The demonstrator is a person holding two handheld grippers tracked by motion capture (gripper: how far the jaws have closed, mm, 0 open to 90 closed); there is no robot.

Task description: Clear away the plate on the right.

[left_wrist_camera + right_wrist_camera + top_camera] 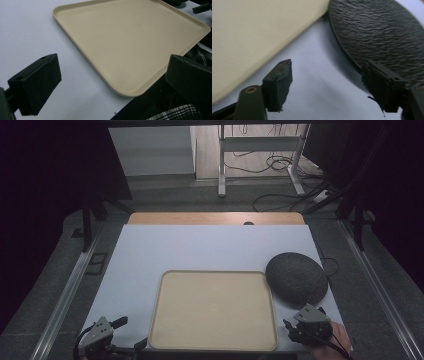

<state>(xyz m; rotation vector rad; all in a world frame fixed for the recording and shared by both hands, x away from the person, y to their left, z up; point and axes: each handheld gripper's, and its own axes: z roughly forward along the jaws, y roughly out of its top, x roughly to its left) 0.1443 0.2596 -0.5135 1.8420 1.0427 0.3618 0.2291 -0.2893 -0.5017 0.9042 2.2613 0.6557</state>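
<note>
A beige rectangular tray (214, 310) lies empty on the white table top (200, 247), near its front edge. A dark grey round object with a rippled surface (296, 277) rests just right of the tray's far right corner. My left gripper (130, 333) sits at the tray's front left corner, jaws wide open. In the left gripper view the left gripper (113, 58) frames the tray (130, 37) with nothing gripped. My right gripper (302, 317) is in front of the dark object, held by a hand. In the right gripper view the right gripper (327, 63) is open over bare table, its right jaw by the dark object's (382, 32) rim.
A wooden strip (215, 218) runs along the table's far edge. Beyond it are a metal stand (260, 155) and cables on the floor. Metal rails (65, 295) flank the table. Checked cloth (200, 53) shows at the table's front edge.
</note>
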